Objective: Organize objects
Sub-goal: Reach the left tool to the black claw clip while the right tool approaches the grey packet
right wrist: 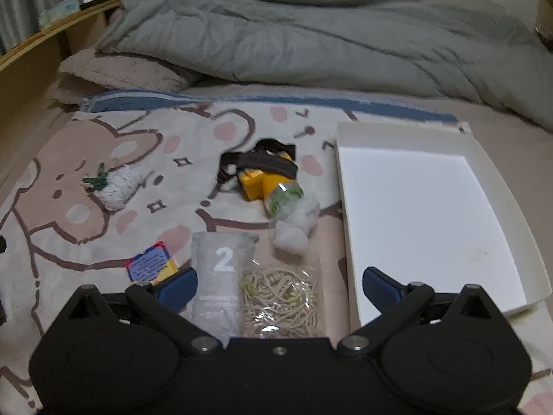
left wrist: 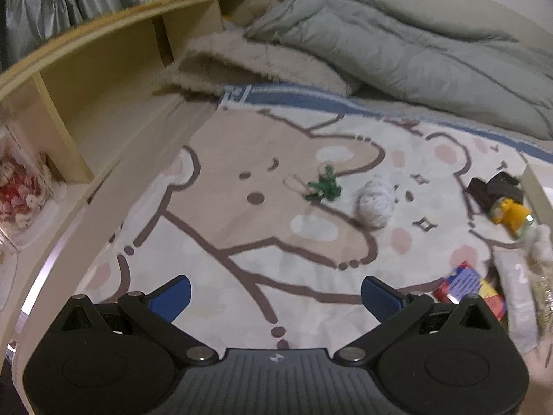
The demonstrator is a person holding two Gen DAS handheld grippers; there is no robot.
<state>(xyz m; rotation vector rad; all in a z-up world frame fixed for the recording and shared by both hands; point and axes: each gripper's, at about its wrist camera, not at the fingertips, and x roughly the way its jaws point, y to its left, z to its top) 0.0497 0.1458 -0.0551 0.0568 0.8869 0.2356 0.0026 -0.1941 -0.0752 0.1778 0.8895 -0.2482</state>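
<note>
Small objects lie scattered on a bear-print blanket [left wrist: 242,207]. My left gripper [left wrist: 276,297] hovers open over bare blanket, well short of a green charm [left wrist: 323,186] and a white-grey yarn ball [left wrist: 376,202]. My right gripper [right wrist: 280,285] is open just above a grey pouch marked 2 [right wrist: 221,269] and a clear bag of rubber bands [right wrist: 281,297]. Ahead of it lie a yellow headlamp with a dark strap [right wrist: 266,176], white cotton [right wrist: 295,223] and a small colourful card pack [right wrist: 152,264]. A white tray [right wrist: 414,214] sits to the right, nothing in it.
A wooden headboard shelf [left wrist: 90,79] runs along the left, with a clear box of red and white items [left wrist: 20,190]. A grey-green duvet [right wrist: 311,34] and a fluffy beige pillow [left wrist: 249,65] lie piled at the far side of the bed.
</note>
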